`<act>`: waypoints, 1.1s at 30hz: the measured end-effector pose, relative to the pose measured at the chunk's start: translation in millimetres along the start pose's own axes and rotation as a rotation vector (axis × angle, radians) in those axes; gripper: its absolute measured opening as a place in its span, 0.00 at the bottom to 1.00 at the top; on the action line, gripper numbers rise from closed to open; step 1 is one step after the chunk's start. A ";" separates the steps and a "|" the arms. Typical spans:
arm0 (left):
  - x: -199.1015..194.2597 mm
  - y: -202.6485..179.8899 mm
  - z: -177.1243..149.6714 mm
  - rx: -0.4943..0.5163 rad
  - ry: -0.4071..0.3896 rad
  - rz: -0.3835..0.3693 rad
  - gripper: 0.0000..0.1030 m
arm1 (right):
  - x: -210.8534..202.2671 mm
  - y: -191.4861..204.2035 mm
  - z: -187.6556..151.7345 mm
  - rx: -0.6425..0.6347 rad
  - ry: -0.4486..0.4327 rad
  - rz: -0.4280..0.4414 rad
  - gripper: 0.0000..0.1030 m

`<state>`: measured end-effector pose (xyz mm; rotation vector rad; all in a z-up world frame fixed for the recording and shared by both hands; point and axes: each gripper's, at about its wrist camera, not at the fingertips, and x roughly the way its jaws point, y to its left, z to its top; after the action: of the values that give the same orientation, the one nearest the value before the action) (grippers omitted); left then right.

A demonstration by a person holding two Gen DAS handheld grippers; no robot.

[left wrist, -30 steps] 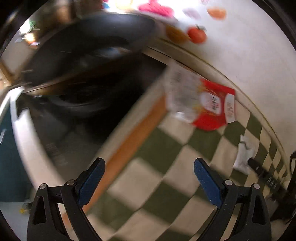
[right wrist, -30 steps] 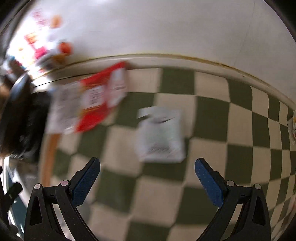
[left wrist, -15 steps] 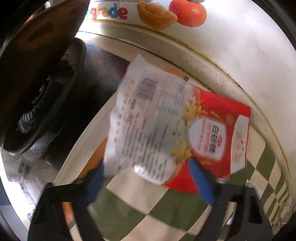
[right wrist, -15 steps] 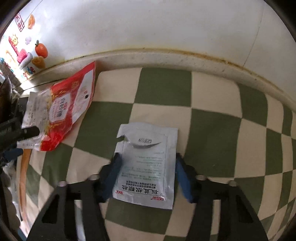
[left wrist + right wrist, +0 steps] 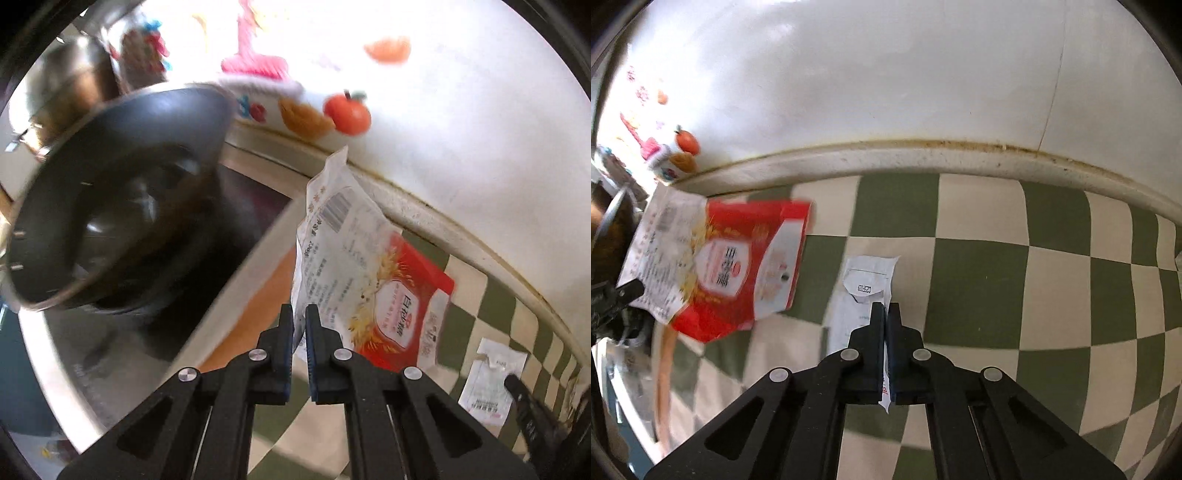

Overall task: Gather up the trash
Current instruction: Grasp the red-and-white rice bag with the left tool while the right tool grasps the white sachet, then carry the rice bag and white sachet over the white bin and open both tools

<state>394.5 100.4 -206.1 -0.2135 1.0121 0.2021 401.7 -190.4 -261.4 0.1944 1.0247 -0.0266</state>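
A red and white snack bag point(image 5: 354, 266) hangs lifted off the green-and-cream checked cloth point(image 5: 997, 277). My left gripper point(image 5: 300, 310) is closing on its lower white edge, and the pads press on it. In the right wrist view the same bag point(image 5: 713, 258) hangs at the left. A small white sachet point(image 5: 862, 291) with a torn top stands on edge between the fingers of my right gripper point(image 5: 885, 308), whose jaws are closing and pinch it. The left wrist view shows that sachet point(image 5: 487, 384) low at the right.
A dark wok point(image 5: 110, 206) sits on a black stove to the left of the cloth. A white wall point(image 5: 886, 85) with a stained ledge runs along the back. It carries fruit stickers point(image 5: 347, 114). An orange strip borders the cloth's left edge.
Both grippers went from wide open to shut. The left one took the snack bag and raised it off the cloth. The right one closed on the sachet, which now stands on edge.
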 end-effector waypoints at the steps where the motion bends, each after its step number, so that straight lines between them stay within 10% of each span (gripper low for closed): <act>1: -15.1 5.9 -4.7 -0.003 -0.013 0.000 0.03 | -9.2 1.2 -2.9 -0.003 -0.005 0.011 0.01; 11: -125.8 126.2 -113.6 -0.100 -0.061 0.076 0.03 | -106.4 90.0 -45.7 -0.149 0.011 0.155 0.01; 22: -209.2 355.1 -289.8 -0.425 -0.007 0.360 0.03 | -156.2 284.4 -221.2 -0.509 0.176 0.370 0.01; 33: -80.1 525.4 -458.2 -0.600 0.280 0.644 0.03 | -7.5 470.1 -459.4 -0.826 0.399 0.409 0.01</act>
<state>-159.6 476.2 -416.2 -0.4641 1.2568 1.0929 62.2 350.6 -416.6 -0.3639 1.2928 0.8230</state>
